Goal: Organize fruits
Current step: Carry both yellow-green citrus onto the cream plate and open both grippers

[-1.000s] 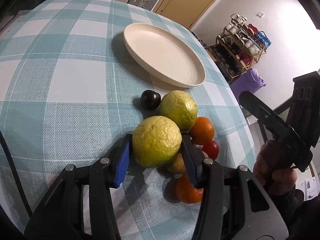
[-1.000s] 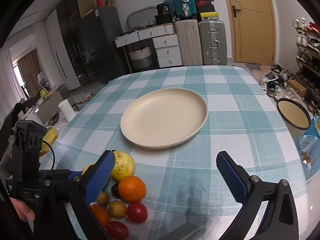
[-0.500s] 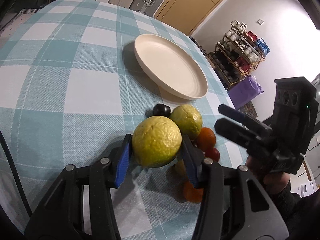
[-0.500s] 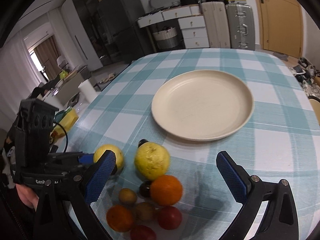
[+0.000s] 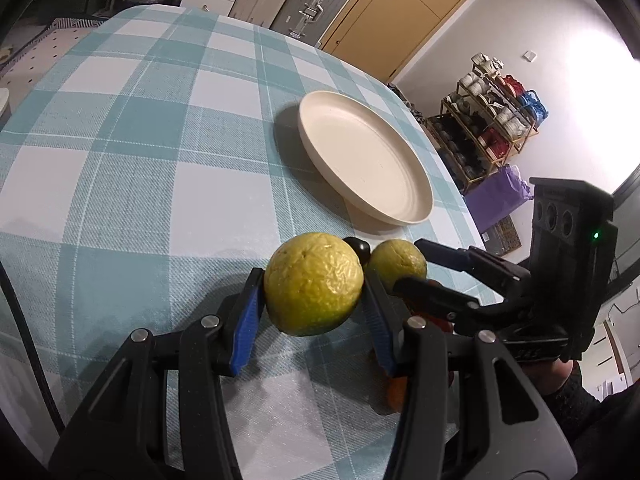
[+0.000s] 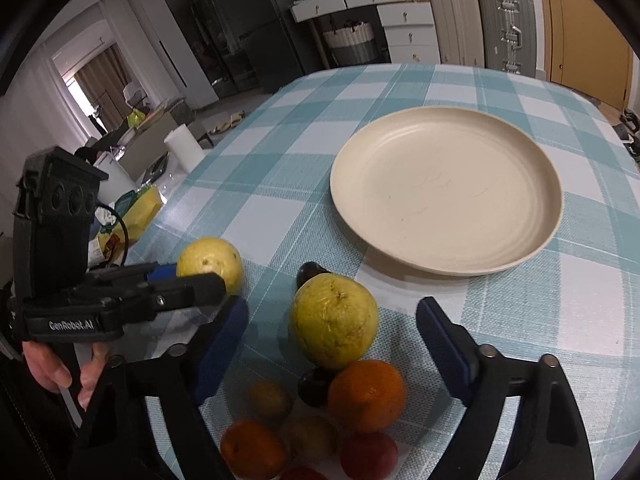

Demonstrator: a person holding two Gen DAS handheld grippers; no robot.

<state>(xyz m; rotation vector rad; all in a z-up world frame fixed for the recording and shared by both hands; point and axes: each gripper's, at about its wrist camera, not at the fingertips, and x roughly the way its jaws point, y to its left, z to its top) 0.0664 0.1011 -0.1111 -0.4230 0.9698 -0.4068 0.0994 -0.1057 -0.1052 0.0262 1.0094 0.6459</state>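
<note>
My left gripper (image 5: 314, 304) is shut on a yellow-green guava (image 5: 313, 283), held above the checked tablecloth; it also shows in the right wrist view (image 6: 210, 261). My right gripper (image 6: 332, 330) is open, its jaws on either side of a second guava (image 6: 334, 319) that rests on the table. Just behind that guava lies a dark plum (image 6: 310, 271). In front of it sit an orange (image 6: 367, 395), another dark plum (image 6: 314, 386), small brown fruits (image 6: 270, 399) and a red fruit (image 6: 369, 454). The empty cream plate (image 6: 446, 194) stands beyond the pile.
The round table (image 5: 120, 152) has a teal and white checked cloth. A shoe rack (image 5: 496, 116) and purple bag (image 5: 500, 196) stand off its far right edge. Suitcases (image 6: 480, 20), drawers and a paper roll (image 6: 184, 150) are beyond the table.
My left gripper has lifted the guava up and away from the pile. My right gripper has moved down and in, so its open jaws now flank the second guava.
</note>
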